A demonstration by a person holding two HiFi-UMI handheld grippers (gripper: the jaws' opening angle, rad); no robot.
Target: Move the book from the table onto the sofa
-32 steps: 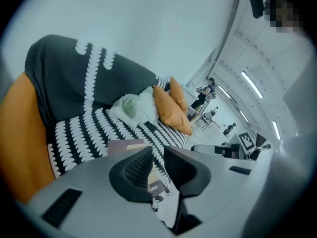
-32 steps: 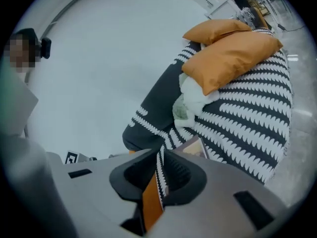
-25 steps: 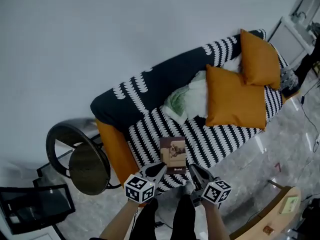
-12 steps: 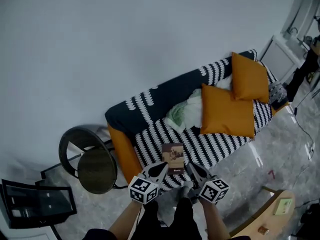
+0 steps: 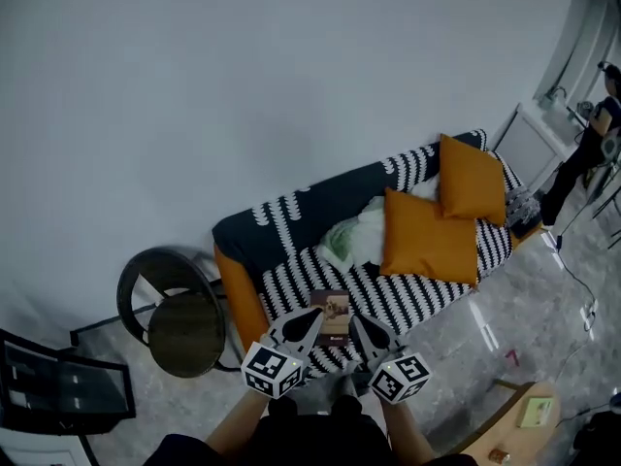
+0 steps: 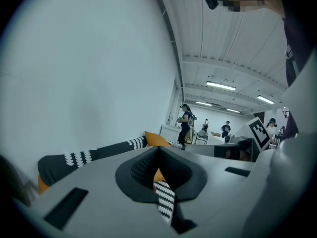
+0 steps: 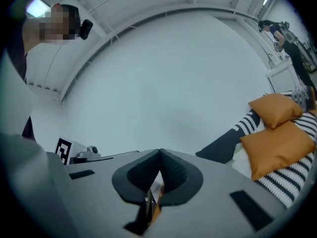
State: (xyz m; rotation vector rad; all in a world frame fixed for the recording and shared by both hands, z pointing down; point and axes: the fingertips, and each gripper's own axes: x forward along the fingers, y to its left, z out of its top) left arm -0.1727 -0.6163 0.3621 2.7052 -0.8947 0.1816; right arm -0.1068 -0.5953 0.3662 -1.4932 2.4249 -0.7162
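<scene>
The brown book (image 5: 334, 317) lies flat on the front of the black-and-white striped sofa (image 5: 432, 294) seat, near its left end. In the head view both grippers hang above it, held apart from it. My left gripper (image 5: 312, 316) is shut and empty, its tips over the book's left edge. My right gripper (image 5: 357, 323) is likewise shut and empty, just right of the book. In the left gripper view the left gripper (image 6: 158, 150) has its jaws together, pointing level toward the sofa's back. The right gripper (image 7: 159, 153) in its own view is closed the same way.
Two orange cushions (image 5: 428, 242) and a pale green cloth (image 5: 349, 238) lie on the sofa's right half. A round dark chair (image 5: 180, 329) stands left of the sofa, a black box (image 5: 60, 392) beyond it. A wooden table (image 5: 525, 421) is at lower right. People stand far right.
Both grippers have lifted up off the book and their jaws have closed. The book stays where it was on the sofa seat, and the whole scene looks smaller from higher up.
</scene>
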